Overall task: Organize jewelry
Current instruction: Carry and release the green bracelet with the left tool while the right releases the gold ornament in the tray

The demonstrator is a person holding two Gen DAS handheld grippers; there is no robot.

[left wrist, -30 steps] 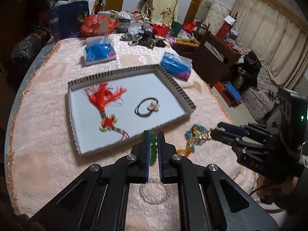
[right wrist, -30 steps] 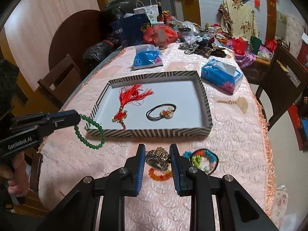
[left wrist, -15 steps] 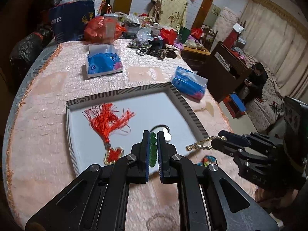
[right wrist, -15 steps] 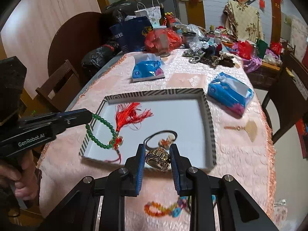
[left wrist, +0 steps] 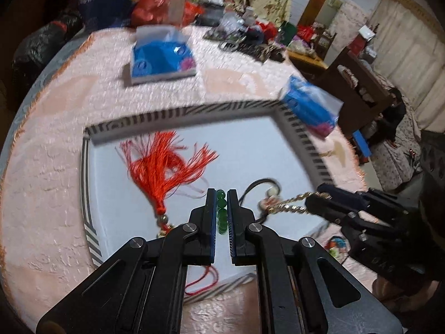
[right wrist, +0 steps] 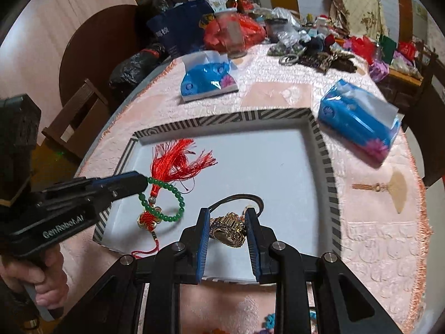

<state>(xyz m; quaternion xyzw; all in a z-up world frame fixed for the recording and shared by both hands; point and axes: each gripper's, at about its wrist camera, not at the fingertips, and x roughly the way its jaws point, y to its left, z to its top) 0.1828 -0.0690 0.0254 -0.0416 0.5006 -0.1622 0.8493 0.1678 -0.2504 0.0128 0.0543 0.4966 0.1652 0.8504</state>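
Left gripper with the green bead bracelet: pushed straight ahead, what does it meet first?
Probably the white floor of the striped tray, beside the red tassel. The left gripper holds the green bead bracelet above it; depth is unclear.

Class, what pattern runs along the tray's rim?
Black-and-white stripes on the tray, clearest in the right wrist view.

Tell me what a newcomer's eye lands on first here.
The red tassel fanned out in the left half of the striped tray. Next, the two held pieces above that tray: a green bead bracelet pinched by the left gripper, and a gold watch between the right gripper's fingers.
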